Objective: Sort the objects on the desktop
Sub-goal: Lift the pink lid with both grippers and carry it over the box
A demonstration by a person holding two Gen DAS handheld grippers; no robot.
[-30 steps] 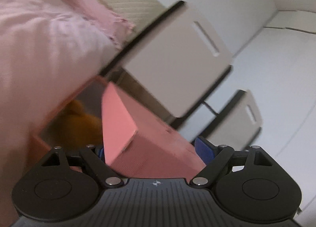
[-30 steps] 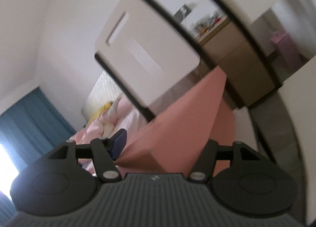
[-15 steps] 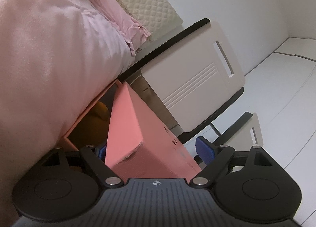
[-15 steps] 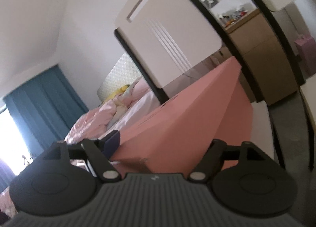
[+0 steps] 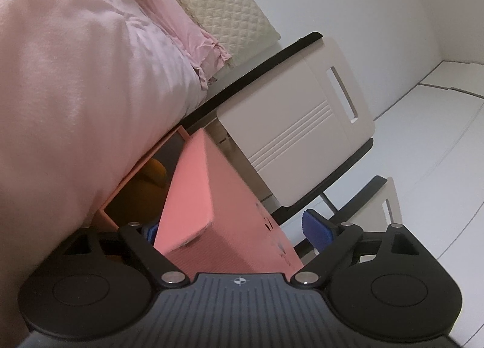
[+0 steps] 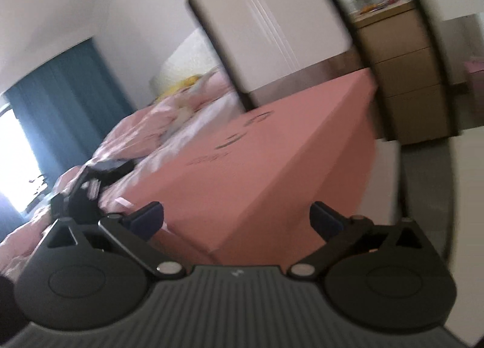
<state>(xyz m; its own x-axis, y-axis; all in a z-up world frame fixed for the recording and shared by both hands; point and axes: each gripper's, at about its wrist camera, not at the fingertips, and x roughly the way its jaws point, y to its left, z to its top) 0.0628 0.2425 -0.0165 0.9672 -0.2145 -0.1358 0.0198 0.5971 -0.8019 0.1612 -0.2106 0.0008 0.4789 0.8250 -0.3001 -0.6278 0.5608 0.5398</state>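
A pink cardboard box lid [image 5: 208, 211] fills the middle of both wrist views, tilted and held up in the air. My left gripper [image 5: 233, 230] has its blue pads spread wide around one end of the lid. My right gripper [image 6: 239, 221] has its pads spread wide around the other end of the same lid [image 6: 272, 160], which carries dark printed marks on its top. Whether the pads press the lid cannot be made out. Behind the lid, in the left wrist view, stands the open pink box [image 5: 127, 193] with something orange [image 5: 151, 175] inside.
A bed with a pink duvet [image 5: 75, 75] and a quilted cream headboard [image 5: 217, 6] lies at left. A white chair [image 5: 302, 136] with a black frame stands behind the box. A wooden drawer unit [image 6: 402, 75] and blue curtains [image 6: 60, 100] show in the right wrist view.
Both grippers and the pink lid have swung; the right view has tilted so more of the lid's printed top and the bed show. The right view is now blurred by motion.
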